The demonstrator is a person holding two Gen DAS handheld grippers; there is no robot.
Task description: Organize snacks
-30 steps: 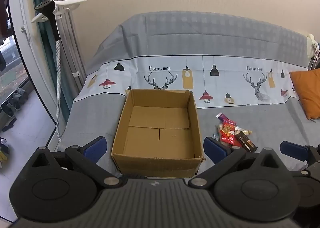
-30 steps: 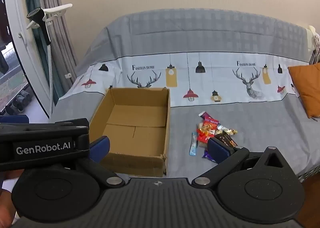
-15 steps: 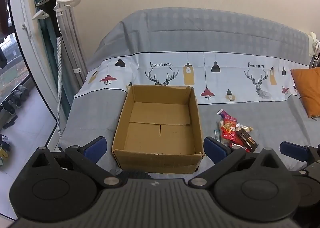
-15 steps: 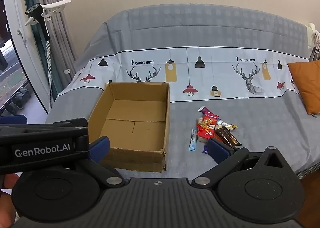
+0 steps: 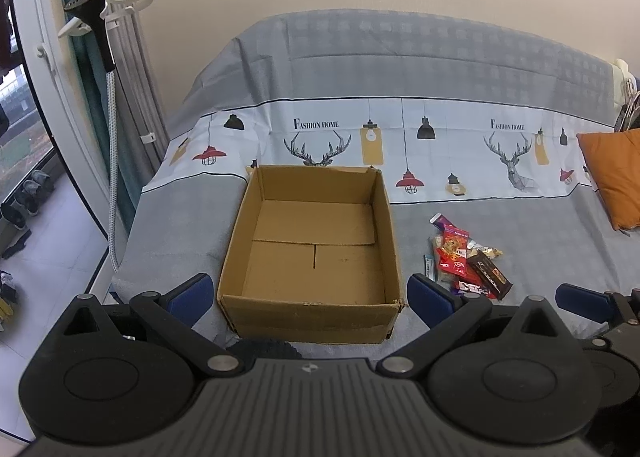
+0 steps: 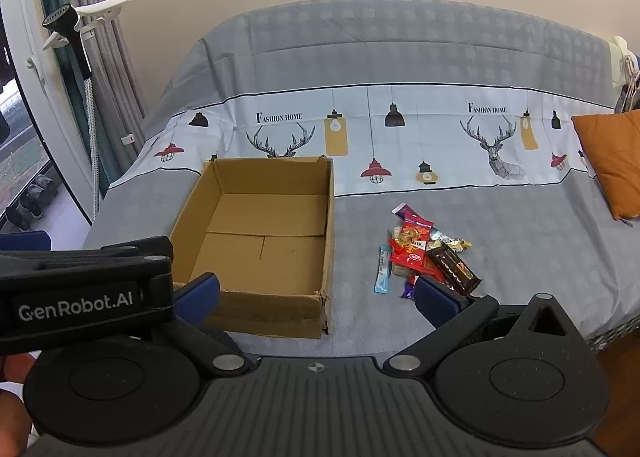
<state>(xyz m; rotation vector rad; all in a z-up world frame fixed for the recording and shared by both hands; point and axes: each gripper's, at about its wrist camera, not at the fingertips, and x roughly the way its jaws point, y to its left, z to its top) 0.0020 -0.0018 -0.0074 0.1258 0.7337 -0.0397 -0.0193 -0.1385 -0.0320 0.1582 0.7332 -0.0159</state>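
Note:
An open, empty cardboard box (image 5: 312,245) (image 6: 260,241) sits on a bed with a grey cover. To its right lies a small pile of snack packets (image 5: 460,261) (image 6: 424,253): red packets, a dark chocolate bar (image 6: 452,269), a thin blue stick pack (image 6: 383,269), some gold-wrapped sweets. My left gripper (image 5: 308,293) is open and empty, its fingers spanning the box's near wall from in front. My right gripper (image 6: 316,293) is open and empty, in front of the bed between box and snacks.
An orange cushion (image 5: 612,177) (image 6: 608,161) lies at the bed's right edge. A garment steamer on a pole (image 5: 108,69) stands left of the bed by curtains and a window. The left gripper's body (image 6: 80,297) shows at the lower left of the right wrist view.
Both cameras have drawn up and slightly back, so the box and snacks sit a little lower and farther. Both grippers stay open; nothing on the bed has moved.

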